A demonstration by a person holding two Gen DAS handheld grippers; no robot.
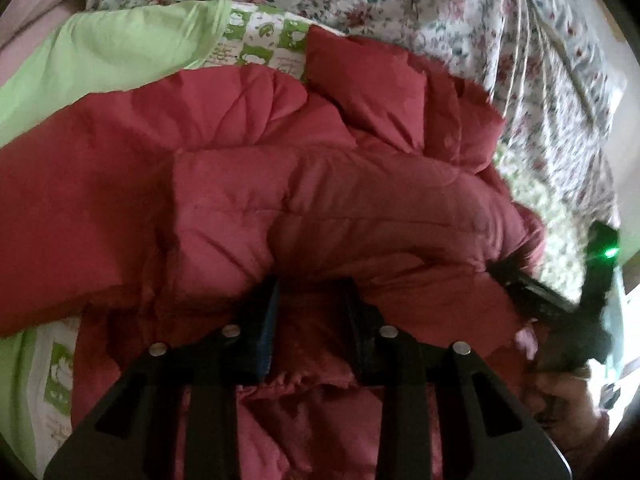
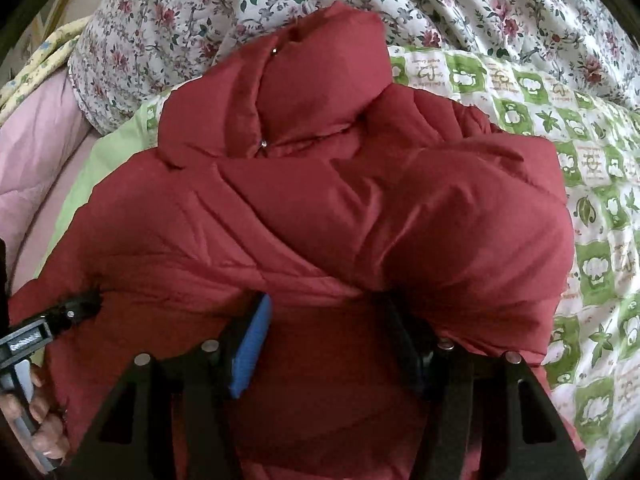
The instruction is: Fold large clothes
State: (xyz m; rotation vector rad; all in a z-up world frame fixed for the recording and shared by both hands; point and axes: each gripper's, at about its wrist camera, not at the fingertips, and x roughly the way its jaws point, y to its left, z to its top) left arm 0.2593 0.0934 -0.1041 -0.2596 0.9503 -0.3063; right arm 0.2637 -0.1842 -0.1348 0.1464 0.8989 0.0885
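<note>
Two grippers work on one red padded jacket [image 2: 320, 208] that lies on a green-and-white checked quilt [image 2: 592, 184], with a flowered cover [image 2: 460, 4] behind it. On the left, the left gripper [image 1: 310, 320] is pushed into the near edge of the jacket, its jaws narrow with a bunch of red cloth pinched between them. On the right, the right gripper [image 2: 326, 344] stands about half open, also with red padding between its jaws; whether the pads really press on it I cannot tell.

The fold looks well along. Both sleeves seem to be crossed over the chest, and the collar [image 2: 316, 80] stands at the far end. What is left, as I judge it, is to bring the near hem up over the body toward the collar, then press the bulky bundle flat.
</note>
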